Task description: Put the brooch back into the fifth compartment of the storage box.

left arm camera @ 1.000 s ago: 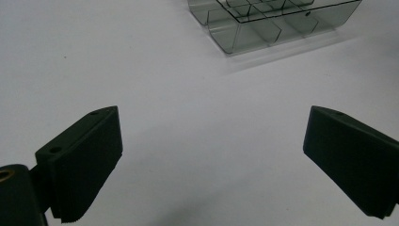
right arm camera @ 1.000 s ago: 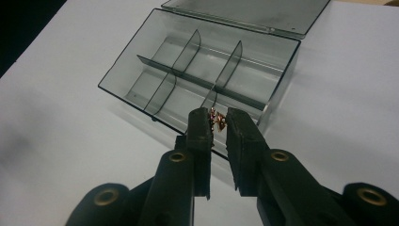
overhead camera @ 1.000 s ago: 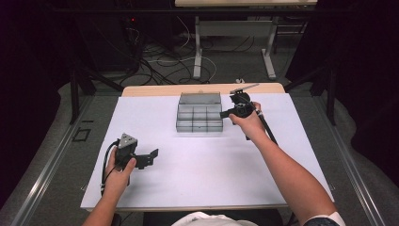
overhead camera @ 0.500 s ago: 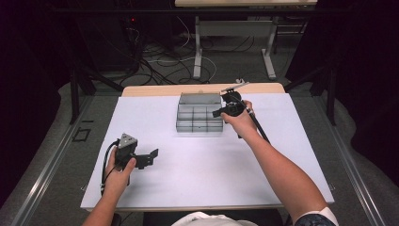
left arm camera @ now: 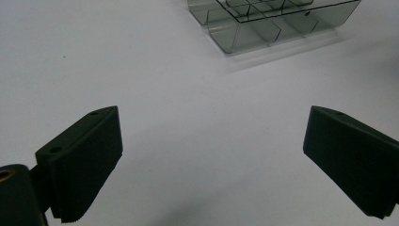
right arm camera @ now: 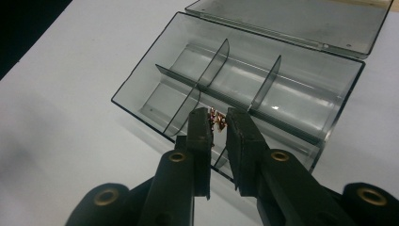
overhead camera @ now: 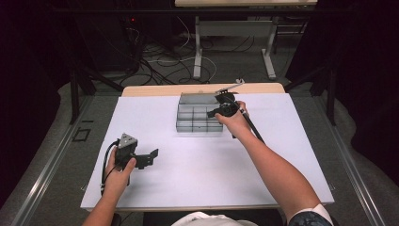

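Shifted since the earlier frame: right gripper (right arm camera: 217, 123), carried leftward from the box's right end to hang over the compartment box (overhead camera: 200, 113), left gripper (overhead camera: 151, 157) unmoved. Right gripper: jaws nearly together, pinching a small coppery, wiry piece (right arm camera: 216, 118) above the box's near middle compartments. Box: clear grey plastic, lid open, at the far middle of the white table (overhead camera: 197, 169). Left gripper: jaws wide apart, holding nothing, well short of the box.
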### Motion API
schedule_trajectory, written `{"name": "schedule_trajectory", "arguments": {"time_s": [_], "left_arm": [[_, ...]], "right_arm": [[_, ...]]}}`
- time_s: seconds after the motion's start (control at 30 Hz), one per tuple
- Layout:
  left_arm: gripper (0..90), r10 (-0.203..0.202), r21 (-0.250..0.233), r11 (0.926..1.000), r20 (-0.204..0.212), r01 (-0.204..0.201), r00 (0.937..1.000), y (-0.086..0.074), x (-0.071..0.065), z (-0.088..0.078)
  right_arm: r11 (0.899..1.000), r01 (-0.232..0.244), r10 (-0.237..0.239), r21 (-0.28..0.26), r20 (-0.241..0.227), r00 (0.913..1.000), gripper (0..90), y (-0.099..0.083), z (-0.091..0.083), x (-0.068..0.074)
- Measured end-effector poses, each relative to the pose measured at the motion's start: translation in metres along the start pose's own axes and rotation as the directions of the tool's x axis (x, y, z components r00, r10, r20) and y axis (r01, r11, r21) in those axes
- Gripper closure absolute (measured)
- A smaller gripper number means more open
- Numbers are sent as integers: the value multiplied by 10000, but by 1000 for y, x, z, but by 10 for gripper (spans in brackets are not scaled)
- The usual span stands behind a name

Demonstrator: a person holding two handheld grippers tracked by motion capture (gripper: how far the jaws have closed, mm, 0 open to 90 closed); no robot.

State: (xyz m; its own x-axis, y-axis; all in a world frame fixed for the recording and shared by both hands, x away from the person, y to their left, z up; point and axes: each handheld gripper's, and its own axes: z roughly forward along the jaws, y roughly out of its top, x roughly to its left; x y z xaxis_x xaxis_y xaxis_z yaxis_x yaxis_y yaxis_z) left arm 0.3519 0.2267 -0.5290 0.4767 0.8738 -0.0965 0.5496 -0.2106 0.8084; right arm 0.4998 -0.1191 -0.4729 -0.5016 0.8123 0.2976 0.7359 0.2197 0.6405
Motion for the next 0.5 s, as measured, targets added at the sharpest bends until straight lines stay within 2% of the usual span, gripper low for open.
{"name": "schedule_trajectory", "arguments": {"time_s": [0.07,0.17,0.33,0.43,0.5], "left_arm": [[51,0,-1,10000,-2,0,10000,0,0,0],[52,10,-4,10000,-4,-10,10000,0,0,0],[51,76,3,10000,-40,-76,10000,0,1,0],[51,66,-10,10000,-44,-66,10000,0,1,0],[52,76,-2,10000,-45,-76,10000,0,1,-1]], "right_arm": [[9999,-7,6,-159,-79,10000,803,-1,3,0],[10000,42,-42,-8,-103,9999,803,-1,6,1],[9998,177,-178,-71,-198,9996,803,-1,12,2],[9993,244,-253,-289,-333,9991,802,-2,17,3],[9994,326,-330,-149,-310,9990,803,-2,18,4]]}}
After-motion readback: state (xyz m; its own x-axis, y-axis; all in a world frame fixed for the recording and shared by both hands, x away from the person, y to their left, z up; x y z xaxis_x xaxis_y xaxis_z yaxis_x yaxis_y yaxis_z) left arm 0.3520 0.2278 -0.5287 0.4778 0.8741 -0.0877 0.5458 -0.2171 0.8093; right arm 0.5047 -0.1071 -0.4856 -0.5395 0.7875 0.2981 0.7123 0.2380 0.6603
